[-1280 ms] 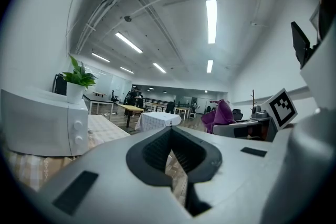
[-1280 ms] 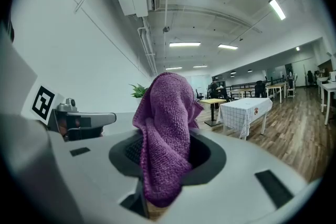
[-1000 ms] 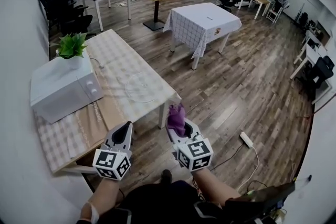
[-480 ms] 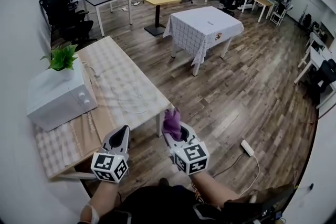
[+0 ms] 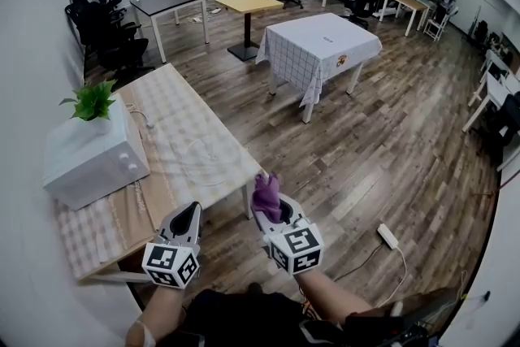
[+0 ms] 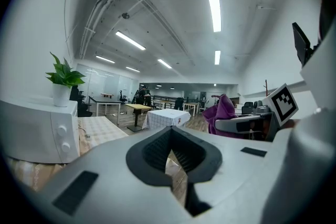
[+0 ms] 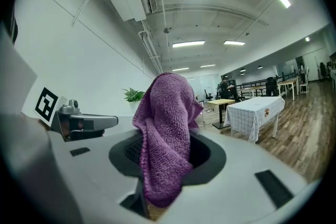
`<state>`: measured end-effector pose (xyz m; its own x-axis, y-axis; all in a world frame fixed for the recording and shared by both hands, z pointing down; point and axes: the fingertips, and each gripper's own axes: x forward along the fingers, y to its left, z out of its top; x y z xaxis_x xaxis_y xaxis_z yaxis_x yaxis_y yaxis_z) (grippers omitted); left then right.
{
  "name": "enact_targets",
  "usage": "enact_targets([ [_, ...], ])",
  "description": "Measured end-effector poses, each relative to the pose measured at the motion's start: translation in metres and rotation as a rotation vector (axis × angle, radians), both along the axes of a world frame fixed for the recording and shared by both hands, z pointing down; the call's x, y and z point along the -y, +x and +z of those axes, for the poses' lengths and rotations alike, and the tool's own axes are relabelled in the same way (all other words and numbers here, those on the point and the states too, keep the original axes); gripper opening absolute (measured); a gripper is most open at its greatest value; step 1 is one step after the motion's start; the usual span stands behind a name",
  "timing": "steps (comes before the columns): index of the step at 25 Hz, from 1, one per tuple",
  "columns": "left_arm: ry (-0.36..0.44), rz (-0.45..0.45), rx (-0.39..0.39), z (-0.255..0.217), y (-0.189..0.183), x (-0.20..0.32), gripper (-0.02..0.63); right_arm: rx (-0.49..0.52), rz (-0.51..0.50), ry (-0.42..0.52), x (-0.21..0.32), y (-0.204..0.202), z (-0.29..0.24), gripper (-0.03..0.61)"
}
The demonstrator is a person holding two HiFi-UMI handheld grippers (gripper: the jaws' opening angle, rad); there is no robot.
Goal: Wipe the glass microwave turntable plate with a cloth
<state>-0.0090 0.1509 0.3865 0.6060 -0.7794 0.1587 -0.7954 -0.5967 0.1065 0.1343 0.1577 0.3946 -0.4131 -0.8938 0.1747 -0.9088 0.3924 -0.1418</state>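
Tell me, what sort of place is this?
Likely an open-plan office or shared workroom: many black office chairs and desks on wood flooring, plus a table holding a white microwave with a potted plant on top.

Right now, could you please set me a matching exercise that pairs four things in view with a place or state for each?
Things:
1. purple cloth
2. glass plate
3. potted plant
4. left claw

Places or states:
A. on top of the microwave
B. flat on the checked tablecloth
C. shut, holding nothing
D. gripped in the right claw

Pairs: 1-D, 2-B, 3-A, 4-C.
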Motion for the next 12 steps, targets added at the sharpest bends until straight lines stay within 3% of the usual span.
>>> enact_targets([
  [12, 0.005, -0.011, -0.018, 0.004, -0.007, 0.036, 0.003, -0.026, -0.019, -0.008, 0.036, -0.008, 0.004, 0.146],
])
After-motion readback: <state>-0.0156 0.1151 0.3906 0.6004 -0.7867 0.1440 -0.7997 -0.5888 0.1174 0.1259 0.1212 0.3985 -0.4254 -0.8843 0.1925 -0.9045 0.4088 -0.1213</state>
